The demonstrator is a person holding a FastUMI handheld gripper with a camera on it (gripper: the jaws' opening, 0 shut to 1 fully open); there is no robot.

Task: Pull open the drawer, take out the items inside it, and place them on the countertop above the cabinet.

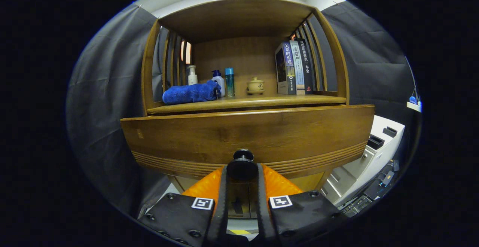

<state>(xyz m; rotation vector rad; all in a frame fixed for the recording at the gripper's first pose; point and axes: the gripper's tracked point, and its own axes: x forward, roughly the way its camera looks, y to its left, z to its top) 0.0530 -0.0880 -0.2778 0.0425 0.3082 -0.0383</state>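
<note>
At the drawer (247, 136), hand-held gripper (242, 170) clamps its knob (242, 164).

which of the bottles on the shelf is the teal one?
The slim teal cylindrical bottle, rightmost of three, beside the small ceramic lidded pot. The white pump bottle and blue-capped white bottle stand behind the blue towel. Claw grips the black drawer knob.

The scene is dimly lit from above, with the shelf (247, 99) interior shadowed. Straight edges are bowed by fisheye distortion. Focus is held throughout; no glare is seen.
</note>
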